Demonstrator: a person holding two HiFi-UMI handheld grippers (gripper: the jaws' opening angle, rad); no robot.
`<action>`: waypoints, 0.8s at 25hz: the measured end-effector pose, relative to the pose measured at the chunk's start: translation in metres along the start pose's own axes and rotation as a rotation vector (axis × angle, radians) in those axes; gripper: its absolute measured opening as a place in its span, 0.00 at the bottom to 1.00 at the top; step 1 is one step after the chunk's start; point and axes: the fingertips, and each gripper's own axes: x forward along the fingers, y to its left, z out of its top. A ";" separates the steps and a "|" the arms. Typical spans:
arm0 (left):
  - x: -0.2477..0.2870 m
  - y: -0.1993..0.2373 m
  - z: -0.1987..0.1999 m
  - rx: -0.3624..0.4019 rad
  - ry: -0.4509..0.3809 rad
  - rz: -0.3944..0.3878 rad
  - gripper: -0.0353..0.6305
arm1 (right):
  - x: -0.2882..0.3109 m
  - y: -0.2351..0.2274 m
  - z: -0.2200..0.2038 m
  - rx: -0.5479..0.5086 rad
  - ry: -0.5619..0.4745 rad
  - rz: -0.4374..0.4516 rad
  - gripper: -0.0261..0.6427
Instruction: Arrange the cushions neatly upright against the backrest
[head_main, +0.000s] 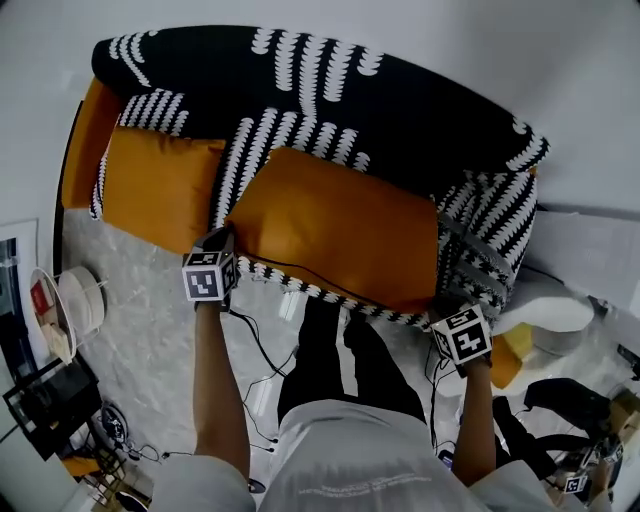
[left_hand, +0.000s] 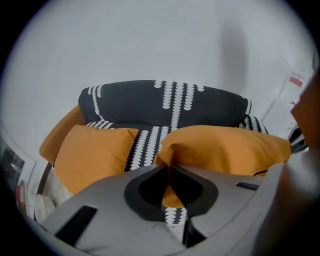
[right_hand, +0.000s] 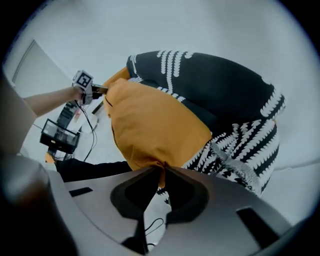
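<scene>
A large orange cushion hangs in front of the black sofa with white leaf stripes, held by its two near corners. My left gripper is shut on the left corner, which is pinched between the jaws of the cushion. My right gripper is shut on the right corner of the cushion. A second orange cushion leans at the sofa's left end. The left gripper also shows in the right gripper view.
The person's dark legs stand close to the sofa's front edge. Cables trail over the marble floor. White dishes and a black rack sit at the left, a white round object and a yellow item at the right.
</scene>
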 end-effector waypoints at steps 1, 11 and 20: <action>0.001 -0.001 0.006 -0.008 -0.002 -0.004 0.12 | -0.003 -0.004 0.005 -0.003 0.000 -0.012 0.10; 0.020 0.003 0.068 0.028 -0.002 -0.090 0.12 | -0.029 -0.043 0.061 0.121 -0.045 -0.073 0.10; 0.046 -0.003 0.144 0.048 -0.029 -0.184 0.12 | -0.048 -0.100 0.116 0.267 -0.136 -0.154 0.11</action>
